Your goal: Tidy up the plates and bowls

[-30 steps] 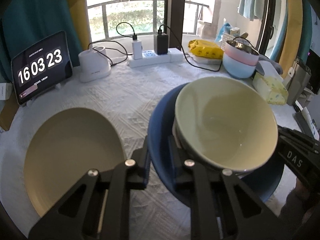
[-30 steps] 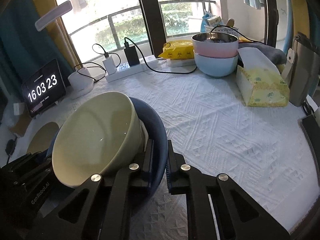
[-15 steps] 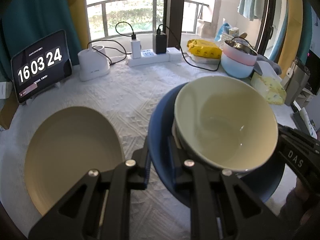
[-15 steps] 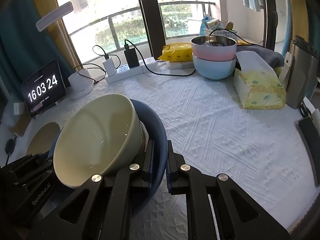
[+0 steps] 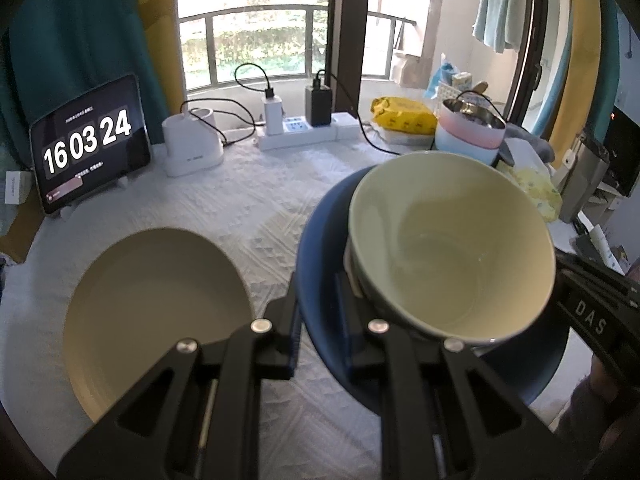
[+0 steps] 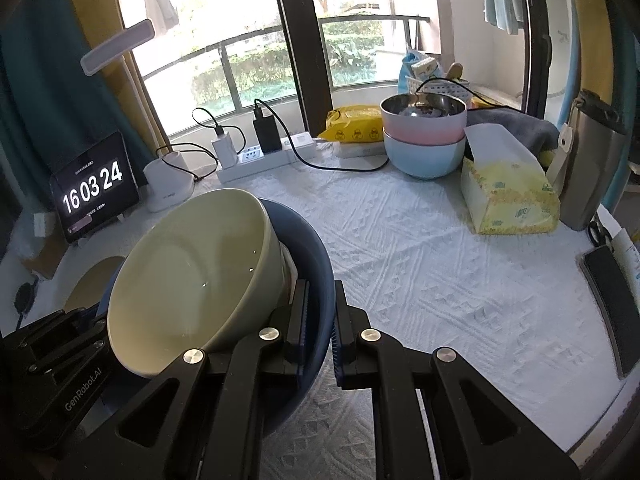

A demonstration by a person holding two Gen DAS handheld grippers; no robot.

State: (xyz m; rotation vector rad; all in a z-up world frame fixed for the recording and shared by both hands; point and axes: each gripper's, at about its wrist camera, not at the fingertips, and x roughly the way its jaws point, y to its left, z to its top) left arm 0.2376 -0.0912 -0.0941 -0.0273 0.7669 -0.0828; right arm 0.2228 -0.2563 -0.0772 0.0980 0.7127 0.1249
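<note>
A blue plate (image 5: pixel 320 236) carries a cream bowl (image 5: pixel 448 248) and is held above the table. My left gripper (image 5: pixel 318 312) is shut on the plate's left rim. My right gripper (image 6: pixel 319 320) is shut on the plate's (image 6: pixel 316 256) right rim, with the bowl (image 6: pixel 192 272) just left of its fingers. A beige plate (image 5: pixel 156 316) lies on the white tablecloth at the left; it shows small in the right wrist view (image 6: pixel 94 284). A pink bowl stacked in a light blue bowl (image 6: pixel 424 136) stands at the back right.
A tablet clock (image 5: pixel 90 144), white lamp base (image 5: pixel 192 148) and power strip with cables (image 5: pixel 304 132) line the back. A yellow packet (image 6: pixel 352 124), tissue pack (image 6: pixel 508 196), steel flask (image 6: pixel 592 164) and phone (image 6: pixel 612 304) sit at the right.
Both grippers have lifted the blue plate with the bowl a little higher and the view has pulled back from the table. The grips have not changed.
</note>
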